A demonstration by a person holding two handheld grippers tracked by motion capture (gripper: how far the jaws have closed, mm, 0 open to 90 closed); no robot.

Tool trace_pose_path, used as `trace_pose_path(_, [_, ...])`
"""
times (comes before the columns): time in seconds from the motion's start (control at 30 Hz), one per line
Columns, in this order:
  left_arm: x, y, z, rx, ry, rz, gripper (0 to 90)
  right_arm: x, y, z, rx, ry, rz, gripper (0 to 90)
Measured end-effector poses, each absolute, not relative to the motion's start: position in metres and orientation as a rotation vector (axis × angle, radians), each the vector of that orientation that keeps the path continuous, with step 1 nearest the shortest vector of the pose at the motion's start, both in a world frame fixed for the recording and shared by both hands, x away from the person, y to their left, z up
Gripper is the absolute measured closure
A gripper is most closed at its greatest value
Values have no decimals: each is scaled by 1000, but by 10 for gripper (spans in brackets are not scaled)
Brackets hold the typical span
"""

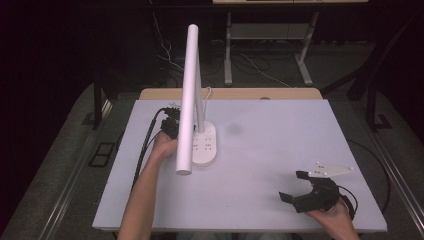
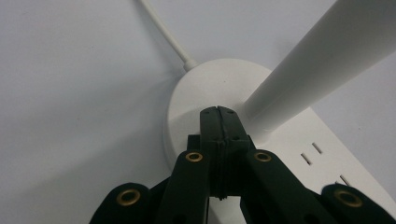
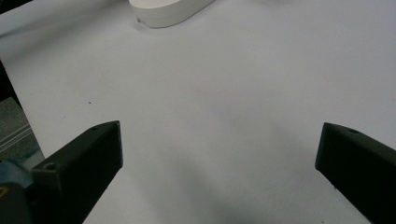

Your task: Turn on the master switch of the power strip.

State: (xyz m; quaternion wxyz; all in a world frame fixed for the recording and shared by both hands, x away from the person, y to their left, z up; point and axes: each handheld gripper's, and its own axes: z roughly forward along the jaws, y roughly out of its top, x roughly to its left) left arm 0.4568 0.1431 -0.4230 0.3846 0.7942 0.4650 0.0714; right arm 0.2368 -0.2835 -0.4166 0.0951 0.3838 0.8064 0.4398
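Lamp [image 1: 192, 95] stands left of centre on the white table [image 1: 280, 150], its oval base [image 2: 205, 88] carrying sockets and a cord running away behind. Pressed together with nothing between them, the left gripper's [image 2: 218, 122] jaws rest their tips on the base beside the stem, probably to press a switch. Near the table's front right corner, the right gripper [image 1: 294, 186] idles, jaws wide apart.
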Motion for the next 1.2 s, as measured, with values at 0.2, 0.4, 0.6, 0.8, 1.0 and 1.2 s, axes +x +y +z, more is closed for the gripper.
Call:
trace_pose_path(0.2, [457, 141, -424, 1997, 1211, 202, 900, 237, -285, -416, 1142, 2384, 1307, 2])
trace_pose_path(0.4, [458, 139, -421, 1985, 1243, 202, 900, 238, -286, -417, 1160, 2382, 1312, 2])
trace_pose_path(0.6, [457, 146, -418, 1975, 1233, 206, 900, 239, -286, -418, 1161, 2388, 1312, 1])
trace_pose_path(0.8, [454, 155, -407, 1959, 1203, 228, 900, 240, -287, -419, 1163, 2385, 1308, 1])
trace_pose_path(1.0, [450, 163, -396, 1945, 1180, 250, 900, 240, -287, -419, 1166, 2386, 1309, 1])
trace_pose_path(1.2, [443, 169, -385, 1939, 1169, 277, 898, 240, -287, -419, 1164, 2387, 1309, 1])
